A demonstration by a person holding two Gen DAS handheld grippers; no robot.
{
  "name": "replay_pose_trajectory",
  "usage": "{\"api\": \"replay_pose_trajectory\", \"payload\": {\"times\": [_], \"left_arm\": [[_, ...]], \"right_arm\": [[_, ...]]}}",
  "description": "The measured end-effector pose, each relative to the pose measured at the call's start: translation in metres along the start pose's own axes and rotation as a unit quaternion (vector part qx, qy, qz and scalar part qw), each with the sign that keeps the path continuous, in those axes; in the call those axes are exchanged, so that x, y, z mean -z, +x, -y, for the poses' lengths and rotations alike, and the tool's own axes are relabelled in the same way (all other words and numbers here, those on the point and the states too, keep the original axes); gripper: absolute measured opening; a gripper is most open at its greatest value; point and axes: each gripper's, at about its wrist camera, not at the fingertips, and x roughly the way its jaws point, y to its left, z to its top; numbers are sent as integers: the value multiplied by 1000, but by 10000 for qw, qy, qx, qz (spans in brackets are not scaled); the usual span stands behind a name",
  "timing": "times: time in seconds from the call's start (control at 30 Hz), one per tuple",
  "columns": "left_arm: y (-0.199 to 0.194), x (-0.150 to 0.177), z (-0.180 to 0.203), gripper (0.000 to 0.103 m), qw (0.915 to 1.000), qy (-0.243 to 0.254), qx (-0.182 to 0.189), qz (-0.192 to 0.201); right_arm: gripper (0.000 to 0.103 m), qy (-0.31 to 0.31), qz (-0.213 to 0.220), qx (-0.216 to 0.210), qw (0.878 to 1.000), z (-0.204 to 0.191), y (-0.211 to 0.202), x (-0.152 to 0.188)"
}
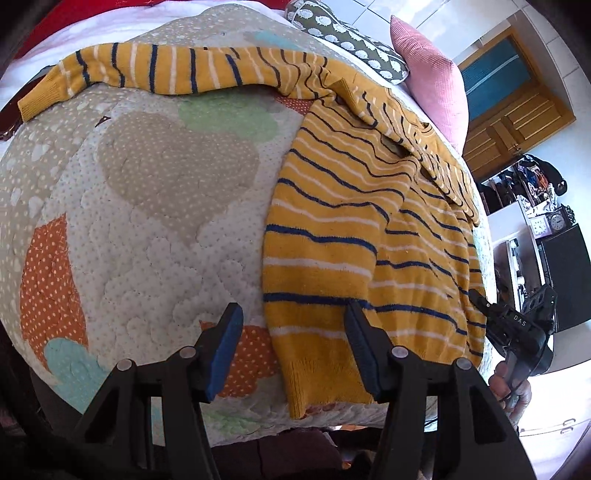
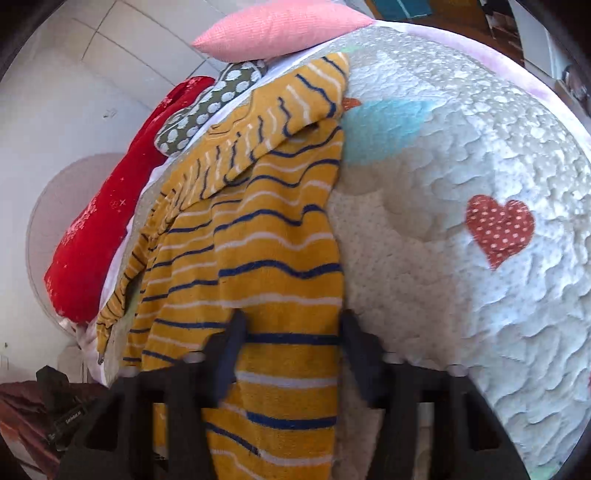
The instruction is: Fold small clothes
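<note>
A small yellow sweater (image 1: 343,229) with blue and white stripes lies flat on a quilted bedspread (image 1: 147,221). One sleeve (image 1: 147,72) stretches out to the far left. My left gripper (image 1: 295,347) is open just above the sweater's near hem corner. The right gripper's black body (image 1: 517,328) shows at the sweater's right edge. In the right wrist view the sweater (image 2: 258,258) lies under my right gripper (image 2: 291,354), which is open with its jaws astride the sweater's edge; the view is blurred.
A pink pillow (image 1: 432,85), a grey patterned pillow (image 1: 343,33) and a red cushion (image 2: 110,206) lie at the bed's far side. The bedspread (image 2: 461,184) has heart patches. A wooden door (image 1: 517,122) and cluttered shelves (image 1: 532,199) stand beyond the bed.
</note>
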Motion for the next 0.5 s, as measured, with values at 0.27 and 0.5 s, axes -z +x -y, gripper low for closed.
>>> {"api": "replay_pose_trajectory", "payload": {"times": [0.27, 0.5], "left_arm": [[-5, 0, 1, 56, 9996, 78, -249, 96], [16, 6, 13, 64, 9996, 178, 65, -195]], "right_arm": [[7, 453, 803, 580, 9941, 36, -56, -2], [57, 125, 832, 387, 9957, 25, -76, 30]]}}
